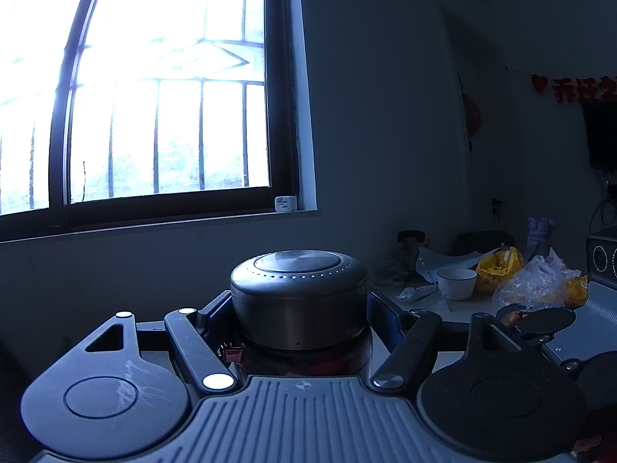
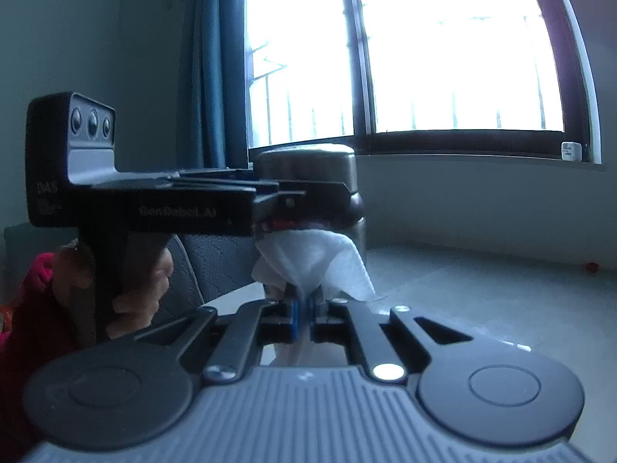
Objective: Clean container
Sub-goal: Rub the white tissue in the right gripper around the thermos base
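Home living room. Barred window (image 1: 154,115), red paper banner (image 1: 578,88) on wall. Bowl (image 1: 457,283) and snack bags (image 1: 540,281) clutter the table (image 1: 601,320).

White bowl (image 1: 457,283), yellow bag (image 1: 497,268), barred window (image 1: 154,88).

Dim, blue-tinted interior throughout, lit only by a blown-out window (image 1: 154,96) whose glare washes away detail behind its bars. Strong fisheye bending of the frame toward the edges. Soft focus on the near left gripper (image 2: 246,189) and on the counter (image 2: 482,289).
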A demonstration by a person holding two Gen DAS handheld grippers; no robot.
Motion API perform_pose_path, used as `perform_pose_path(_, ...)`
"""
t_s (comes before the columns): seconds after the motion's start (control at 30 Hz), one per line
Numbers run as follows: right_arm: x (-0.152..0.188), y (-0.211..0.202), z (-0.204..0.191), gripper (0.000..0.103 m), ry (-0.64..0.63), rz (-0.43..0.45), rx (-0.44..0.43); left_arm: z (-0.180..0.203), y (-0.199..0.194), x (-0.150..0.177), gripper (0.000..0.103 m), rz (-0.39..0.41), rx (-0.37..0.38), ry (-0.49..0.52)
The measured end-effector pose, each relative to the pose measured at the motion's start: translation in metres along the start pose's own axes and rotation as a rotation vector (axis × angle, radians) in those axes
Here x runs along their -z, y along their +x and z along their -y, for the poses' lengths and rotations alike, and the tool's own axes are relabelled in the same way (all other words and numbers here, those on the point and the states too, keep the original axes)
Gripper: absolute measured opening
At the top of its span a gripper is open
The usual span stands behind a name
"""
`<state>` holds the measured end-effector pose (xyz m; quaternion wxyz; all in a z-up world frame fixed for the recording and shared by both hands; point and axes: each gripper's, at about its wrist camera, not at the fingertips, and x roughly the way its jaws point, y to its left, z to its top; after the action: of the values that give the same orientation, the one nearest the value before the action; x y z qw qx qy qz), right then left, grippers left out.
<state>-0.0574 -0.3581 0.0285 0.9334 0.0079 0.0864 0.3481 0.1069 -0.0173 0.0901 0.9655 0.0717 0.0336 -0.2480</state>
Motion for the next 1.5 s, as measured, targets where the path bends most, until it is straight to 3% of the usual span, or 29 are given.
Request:
perform_pose_path(0.37,0.016,0.014,0.005,0.004,-0.008,-0.155,-0.005,-0.004,0.0,0.001,0.075,0.0,-0.007,-0.013)
perform_pose_path(0.73,0.056,0.054,0.0,0.004,-0.055,-0.381,0.006,-0.004,0.0,0.001,0.075,0.0,-0.008,-0.014)
perform_pose_path(0.93,0.075,0.073,0.004,0.004,-0.053,-0.454,0.019,-0.003,-0.001,0.001,0.074,0.0,-0.013,-0.014)
perform_pose_path(1.17,0.065,0.066,-0.001,0.005,-0.029,-0.429,0.02,-0.003,-0.002,0.002,0.075,0.001,-0.018,-0.016)
perform_pose_path(1.5,0.006,0.033,-0.003,0.005,0.041,-0.241,0.066,-0.004,-0.001,0.002,0.075,0.004,-0.013,-0.014)
